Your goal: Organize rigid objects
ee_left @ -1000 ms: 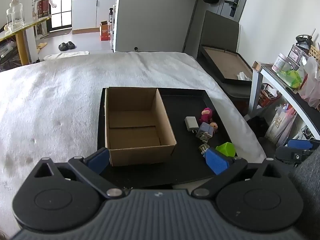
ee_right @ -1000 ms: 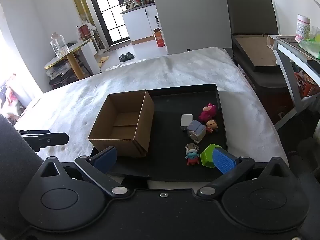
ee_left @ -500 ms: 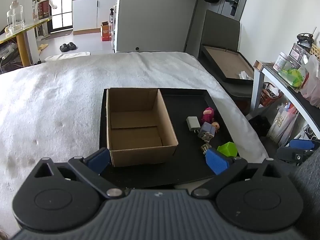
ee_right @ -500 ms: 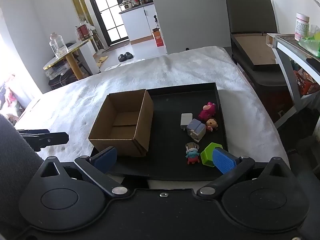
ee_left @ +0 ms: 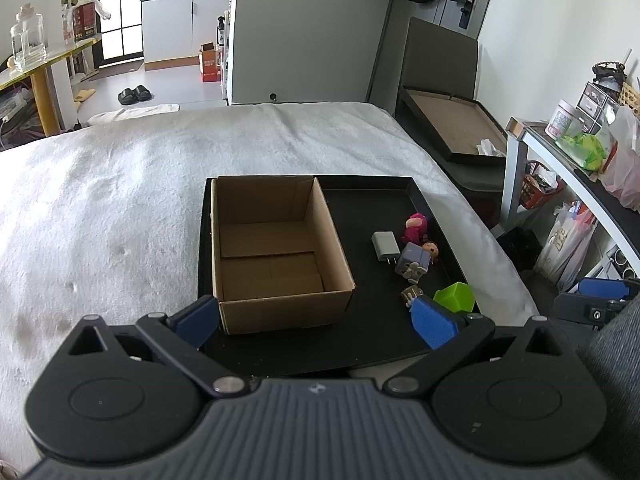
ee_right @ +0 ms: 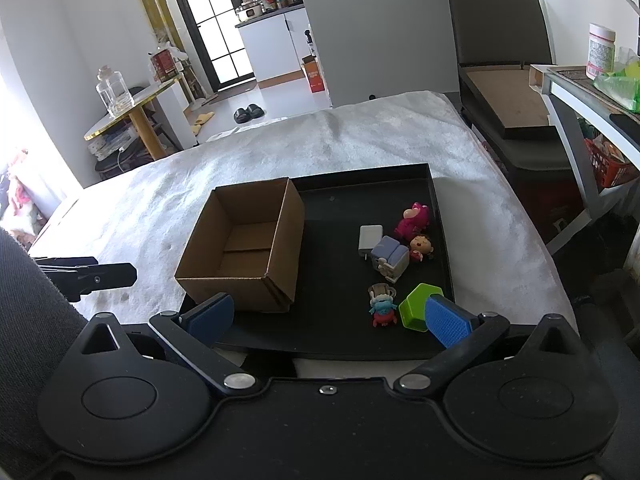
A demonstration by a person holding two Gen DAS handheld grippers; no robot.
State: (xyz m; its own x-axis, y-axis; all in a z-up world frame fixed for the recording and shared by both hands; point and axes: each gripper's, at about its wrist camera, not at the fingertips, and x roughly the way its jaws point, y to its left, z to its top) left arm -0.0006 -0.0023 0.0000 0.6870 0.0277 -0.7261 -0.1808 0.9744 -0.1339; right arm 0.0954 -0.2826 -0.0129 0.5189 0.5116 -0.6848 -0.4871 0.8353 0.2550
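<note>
Left wrist view. The left gripper point(ee_left: 316, 320) is hovering over the near edge of the black tray point(ee_left: 368, 192), its blue pads spread wide and gripping nothing. The tray is lying on a white blanket point(ee_left: 100, 208). The cardboard box point(ee_left: 276, 252) is sitting open-topped in the tray's left half, at 12 o'clock from the gripper, with only its own bottom flaps showing inside. The small items are clustering in the tray's right half, around 1 to 2 o'clock: a white charger point(ee_left: 385, 245), a pink figure point(ee_left: 416, 226) just beyond it, a lavender block toy point(ee_left: 414, 262) touching a small doll point(ee_left: 431, 249), and a green hexagonal cup point(ee_left: 454, 297) nearest, beside the right pad. A small figure point(ee_left: 412, 294) is peeking out behind that pad, partly hidden. The right gripper point(ee_left: 596, 300) is showing at the 3 o'clock edge.

Right wrist view. The right gripper point(ee_right: 326, 320) is hanging above the tray's point(ee_right: 360, 174) near rim, fingers held far apart and carrying nothing. The box point(ee_right: 244, 248) is sitting at 11 o'clock. The charger point(ee_right: 370, 239), pink figure point(ee_right: 414, 218), lavender block toy point(ee_right: 390, 258) and doll point(ee_right: 420, 246) are lying at 1 o'clock. The small figure point(ee_right: 383, 304), blue and red, is lying just left of the green cup point(ee_right: 418, 306), which is touching the right pad in the frame. The left gripper point(ee_right: 84, 274) is poking in at 9 o'clock over the blanket point(ee_right: 360, 136).
</note>
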